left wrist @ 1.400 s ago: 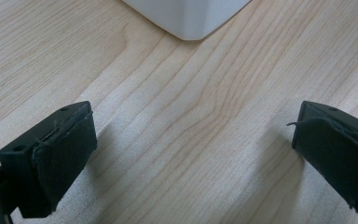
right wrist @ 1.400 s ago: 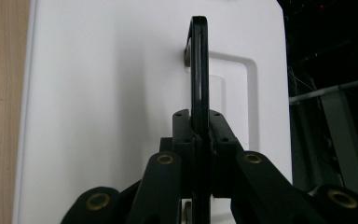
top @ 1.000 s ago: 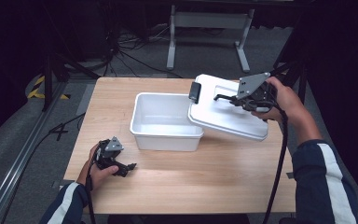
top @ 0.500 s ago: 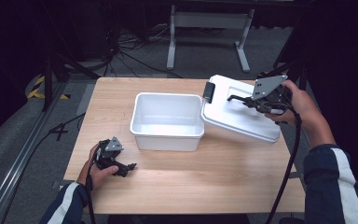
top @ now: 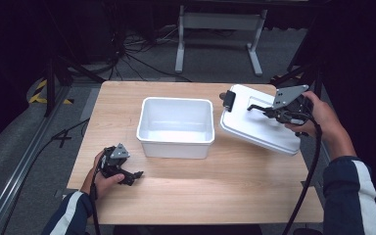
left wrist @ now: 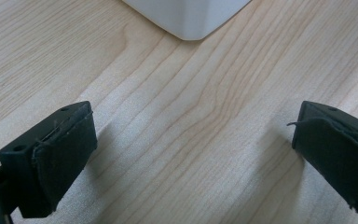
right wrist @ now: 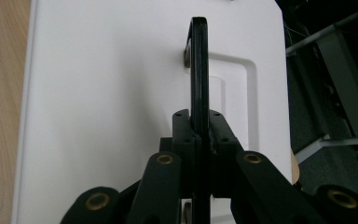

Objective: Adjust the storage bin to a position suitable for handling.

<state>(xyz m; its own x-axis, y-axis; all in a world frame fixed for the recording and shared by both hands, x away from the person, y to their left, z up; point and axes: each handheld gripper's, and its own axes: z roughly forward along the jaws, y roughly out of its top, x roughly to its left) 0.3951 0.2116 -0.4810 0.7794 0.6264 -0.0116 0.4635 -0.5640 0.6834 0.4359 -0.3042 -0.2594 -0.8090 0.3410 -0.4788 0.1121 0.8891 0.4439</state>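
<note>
Right gripper (top: 260, 108) is clamped on the black handle (right wrist: 199, 65) of the white lid (top: 259, 125), carrying it by that handle with its near edge tilted toward the worktop (top: 225, 191), to the right of the open white box (top: 176, 126). Left gripper (top: 129, 175) rests on the worktop at the front left, jaws wide apart and empty, apparently on standby. Right gripper view confirms the pinch on the handle; the high view leaves that unclear. Left gripper view shows bare wood between the pads (left wrist: 60, 154) and a corner of the box.
</note>
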